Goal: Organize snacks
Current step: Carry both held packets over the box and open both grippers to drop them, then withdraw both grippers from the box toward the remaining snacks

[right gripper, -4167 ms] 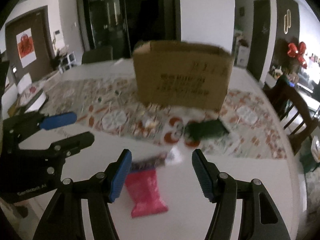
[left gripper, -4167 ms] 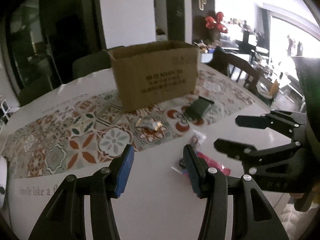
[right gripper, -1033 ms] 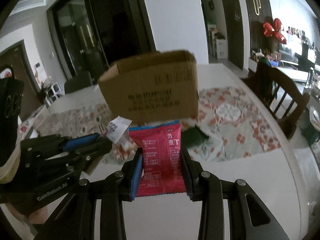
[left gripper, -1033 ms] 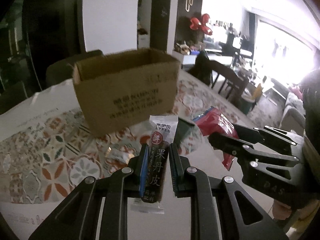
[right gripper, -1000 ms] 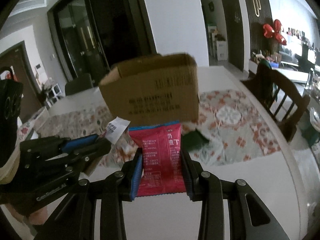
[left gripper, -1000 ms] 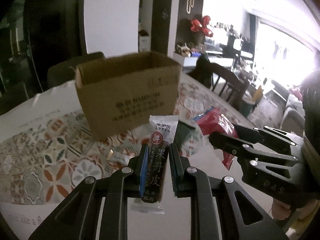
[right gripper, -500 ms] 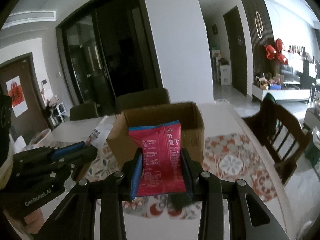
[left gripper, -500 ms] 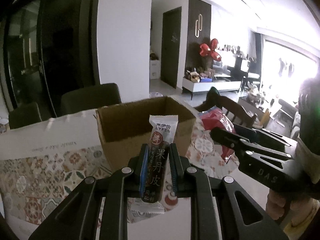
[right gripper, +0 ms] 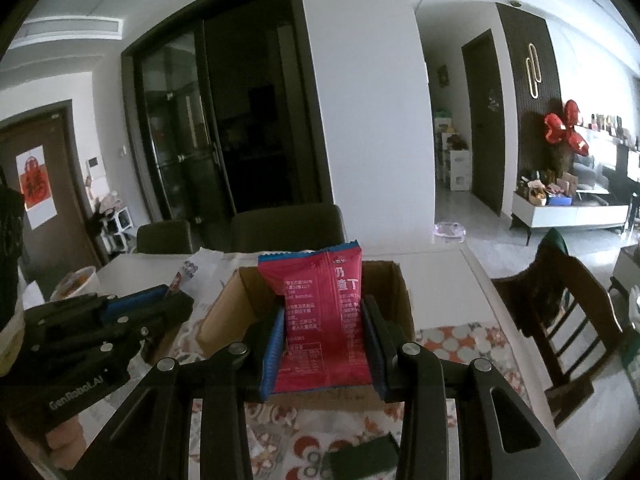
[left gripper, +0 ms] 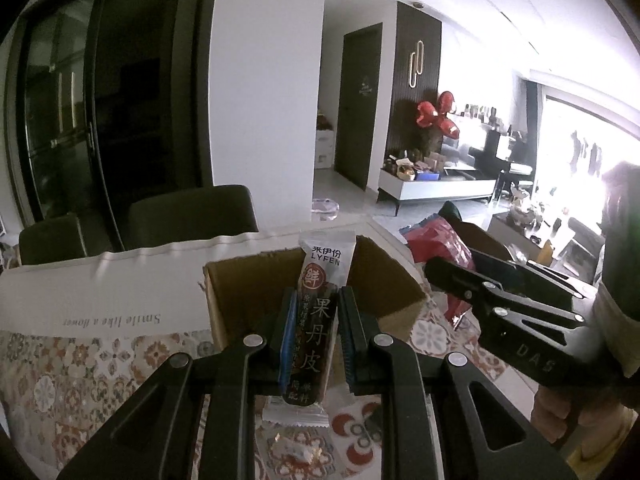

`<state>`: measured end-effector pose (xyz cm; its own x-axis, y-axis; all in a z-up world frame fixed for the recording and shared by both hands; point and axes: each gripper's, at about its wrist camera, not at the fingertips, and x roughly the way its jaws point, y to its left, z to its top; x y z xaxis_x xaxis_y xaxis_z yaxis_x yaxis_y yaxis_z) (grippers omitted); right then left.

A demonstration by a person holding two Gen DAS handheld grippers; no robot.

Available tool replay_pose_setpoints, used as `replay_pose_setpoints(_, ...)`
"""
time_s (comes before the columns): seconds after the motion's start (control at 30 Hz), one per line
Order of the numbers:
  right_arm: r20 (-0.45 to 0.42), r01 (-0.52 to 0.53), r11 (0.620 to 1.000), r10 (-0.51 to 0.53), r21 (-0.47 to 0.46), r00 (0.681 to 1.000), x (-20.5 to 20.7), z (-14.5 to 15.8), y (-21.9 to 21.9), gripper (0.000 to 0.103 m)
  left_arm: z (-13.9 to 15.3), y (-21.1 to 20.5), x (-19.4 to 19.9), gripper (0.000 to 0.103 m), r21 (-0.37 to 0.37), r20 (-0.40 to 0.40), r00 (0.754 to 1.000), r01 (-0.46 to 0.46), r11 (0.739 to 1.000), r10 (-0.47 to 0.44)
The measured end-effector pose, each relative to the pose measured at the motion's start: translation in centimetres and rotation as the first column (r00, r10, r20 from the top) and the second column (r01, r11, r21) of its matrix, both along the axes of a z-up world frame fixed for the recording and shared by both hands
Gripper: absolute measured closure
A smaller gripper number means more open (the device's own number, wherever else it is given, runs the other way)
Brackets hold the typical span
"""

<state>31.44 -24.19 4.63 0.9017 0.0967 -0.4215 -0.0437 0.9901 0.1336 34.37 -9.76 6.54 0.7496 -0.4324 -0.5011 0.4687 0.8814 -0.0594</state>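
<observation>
Both grippers are hanging in the air at the near side of the open cardboard box (left gripper: 384,280), each carrying a snack, and what matters now is that the box mouth is lying just ahead of and below both sets of fingers. The left gripper (left gripper: 316,340) is pinching a slim dark snack bar (left gripper: 318,320) between its blue pads, the bar's long axis running upright along the fingers, its white top end poking up past the tips in front of the box opening. The right gripper (right gripper: 324,340) is clamping a red snack packet (right gripper: 322,320) by its two side edges, the packet also standing upright and covering much of the box (right gripper: 394,292) interior from that view. The right one is sitting to the right of the left one, both pointing toward the far side of the table (left gripper: 100,292). Neither looks clearly nearer the opening, so a short forward and downward move seems all that either needs. A foil-wrapped sweet (left gripper: 294,450) and a dark green packet (right gripper: 360,460) are lying on the patterned cloth (left gripper: 80,372) near the box.
</observation>
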Motion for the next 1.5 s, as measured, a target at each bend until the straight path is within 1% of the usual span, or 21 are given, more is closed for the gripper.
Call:
replay_pose_setpoints(0.23, -0.028, -0.013, 1.0, 0.013, -0.021, 1.0, 4.3, 0.1, -0.4, 0.066, -0.4, -0.7, 4.1, 0.082, 0.012, -0.028, 1.0, 0.002, 1.0, -0.002)
replay_pose_setpoints(0.37, -0.059, -0.035, 0.999, 0.033, -0.033, 0.998, 6.7, -0.5, -0.4, 0.066, -1.2, -1.0, 6.3, 0.082, 0.004, -0.068, 0.998, 0.006, 1.0, -0.006)
replay_pose_setpoints(0.53, -0.106, -0.043, 0.999, 0.04, -0.029, 0.994, 9.2, -1.7, -0.6, 0.066, -2.6, -1.2, 8.8, 0.082, 0.016, -0.105, 0.994, -0.021, 1.0, 0.023)
replay_pose_setpoints(0.57, -0.11, -0.039, 0.999, 0.035, -0.029, 0.993, 9.6, -1.9, -0.7, 0.066, -2.9, -1.3, 9.3, 0.08, 0.024, -0.113, 0.993, -0.028, 0.999, 0.031)
replay_pose_setpoints(0.6, -0.112, -0.032, 0.999, 0.029, -0.032, 0.993, 9.8, -2.1, -0.7, 0.066, -3.1, -1.3, 9.5, 0.074, 0.029, -0.117, 0.993, -0.032, 0.999, 0.036)
replay_pose_setpoints(0.63, -0.114, -0.025, 0.999, 0.02, -0.035, 0.993, 10.0, -2.3, -0.7, 0.065, -3.3, -1.2, 9.7, 0.07, 0.033, -0.119, 0.992, -0.041, 0.999, 0.045)
replay_pose_setpoints(0.67, -0.127, -0.018, 0.999, 0.013, -0.039, 0.992, 10.3, -2.7, -0.8, 0.062, -3.4, -1.2, 9.9, 0.065, 0.036, -0.119, 0.991, -0.051, 0.998, 0.055)
replay_pose_setpoints(0.7, -0.139, -0.012, 0.999, 0.007, -0.039, 0.99, 10.6, -2.8, -0.7, 0.058, -3.6, -1.1, 9.9, 0.064, 0.037, -0.116, 0.991, -0.056, 0.998, 0.06)
replay_pose_setpoints(0.73, -0.144, -0.008, 0.999, 0.002, -0.037, 0.99, 10.8, -2.8, -0.7, 0.049, -3.7, -1.0, 9.8, 0.064, 0.043, -0.11, 0.992, -0.061, 0.997, 0.065)
replay_pose_setpoints(0.77, -0.144, 0.004, 0.999, -0.009, -0.035, 0.99, 10.8, -3.0, -0.8, 0.047, -3.7, -0.9, 9.7, 0.063, 0.049, -0.105, 0.992, -0.068, 0.996, 0.073)
replay_pose_setpoints(0.83, -0.134, 0.024, 0.998, -0.031, -0.049, 0.99, 10.4, -3.1, -0.8, 0.047, -3.7, -0.6, 8.7, 0.06, 0.05, -0.092, 0.993, -0.076, 0.996, 0.08)
replay_pose_setpoints(0.9, -0.129, 0.034, 0.998, -0.04, -0.049, 0.991, 9.9, -3.1, -0.9, 0.047, -3.7, -0.5, 7.9, 0.059, 0.061, -0.075, 0.992, -0.093, 0.994, 0.097)
replay_pose_setpoints(0.93, -0.124, 0.039, 0.998, -0.045, -0.048, 0.991, 9.5, -3.2, -0.9, 0.045, -3.8, -0.4, 7.2, 0.059, 0.071, -0.06, 0.993, -0.102, 0.992, 0.106)
replay_pose_setpoints(0.97, -0.118, 0.047, 0.998, -0.053, -0.048, 0.992, 8.9, -3.2, -0.9, 0.04, -3.8, -0.2, 6.7, 0.058, 0.069, -0.051, 0.993, -0.106, 0.992, 0.109)
replay_pose_setpoints(1.1, -0.074, 0.08, 0.995, -0.085, -0.061, 0.994, 6.5, -3.1, -0.8, 0.034, -4.1, 0.5, 4.4, 0.056, 0.069, -0.027, 0.99, -0.134, 0.989, 0.136)
replay_pose_setpoints(1.17, -0.058, 0.096, 0.993, -0.1, -0.065, 0.993, 5.5, -3.2, -0.8, 0.029, -4.1, 0.8, 3.3, 0.054, 0.062, -0.018, 0.99, -0.139, 0.988, 0.14)
replay_pose_setpoints(1.23, -0.047, 0.097, 0.993, -0.1, -0.066, 0.994, 4.1, -3.4, -0.6, 0.027, -4.3, 1.2, 2.3, 0.054, 0.052, -0.016, 0.99, -0.142, 0.989, 0.143)
replay_pose_setpoints(1.4, -0.037, 0.094, 0.993, -0.097, -0.07, 0.995, 1.9, -4.0, -0.1, 0.027, -5.3, 2.0, -0.3, 0.05, 0.051, 0.0, 0.987, -0.161, 0.986, 0.161)
replay_pose_setpoints(1.43, -0.036, 0.101, 0.993, -0.103, -0.064, 0.994, 1.3, -4.3, 0.0, 0.025, -5.5, 2.1, -0.7, 0.05, 0.047, 0.001, 0.986, -0.167, 0.985, 0.167)
replay_pose_setpoints(1.47, -0.035, 0.108, 0.992, -0.11, -0.059, 0.993, 0.9, -4.5, -0.1, 0.022, -5.8, 2.3, -1.2, 0.049, 0.042, -0.002, 0.985, -0.174, 0.984, 0.175)
replay_pose_setpoints(1.5, -0.036, 0.117, 0.992, -0.119, -0.055, 0.992, 0.5, -4.8, -0.1, 0.021, -6.1, 2.4, -1.5, 0.049, 0.043, -0.007, 0.983, -0.182, 0.982, 0.182)
